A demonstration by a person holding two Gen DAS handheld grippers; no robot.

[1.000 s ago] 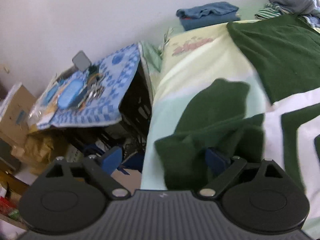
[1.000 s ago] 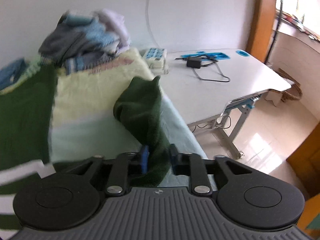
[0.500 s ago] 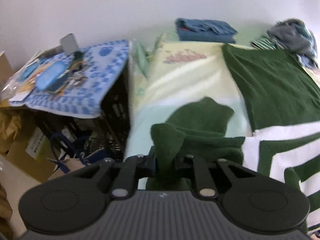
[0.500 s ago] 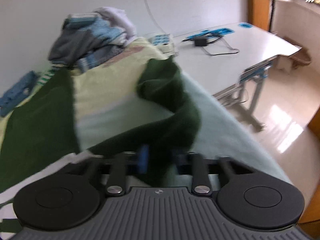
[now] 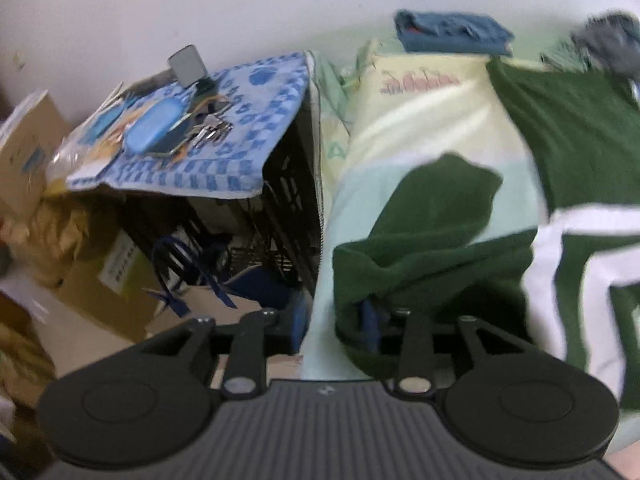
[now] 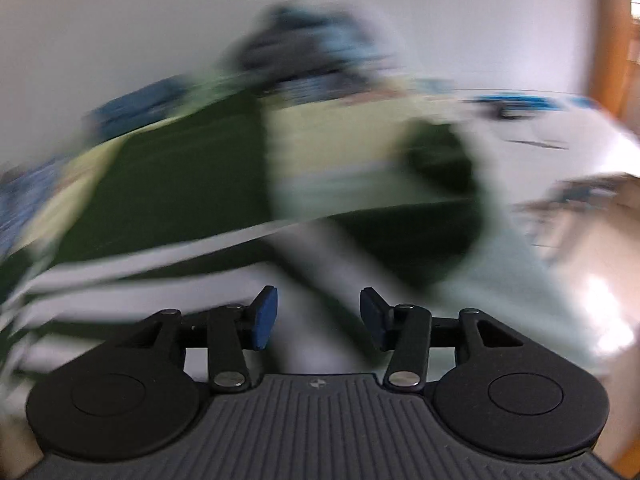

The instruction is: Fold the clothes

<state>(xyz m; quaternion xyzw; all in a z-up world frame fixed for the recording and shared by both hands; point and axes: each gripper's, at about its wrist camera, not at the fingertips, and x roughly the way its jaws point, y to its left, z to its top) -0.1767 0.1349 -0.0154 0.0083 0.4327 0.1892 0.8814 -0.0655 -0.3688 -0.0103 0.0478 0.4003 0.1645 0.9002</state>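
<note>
While the right wrist view is badly smeared, enough shows to place things: a dark green sweater point(image 5: 560, 128) with white stripes lies spread across the bed point(image 5: 420, 120), its body flat over the pale yellow and mint bedding. One sleeve point(image 5: 432, 220) lies bunched near the bed's edge, its end draped over one blue pad of the left hand-held gripper point(image 5: 334, 322). That gripper's jaws stand apart, the other pad out beyond the bed's edge, so the cloth rests on it rather than being pinched. The right hand-held gripper point(image 6: 316, 316) also has its jaws apart, with nothing between the pads; the other sleeve point(image 6: 436, 168) seems to lie just beyond it, though the blur makes that uncertain.

Judging from this, the step in hand is the sleeve fold: both sleeves sit out to the sides of the body, neither gripped. A folded blue garment point(image 5: 452, 30) by the wall and a loose heap of clothes point(image 5: 608, 36) near it suggest where finished and waiting pieces go. The next move calls for a firm pinch near each cuff and a carry inward across the chest, keeping the body flat.
</note>
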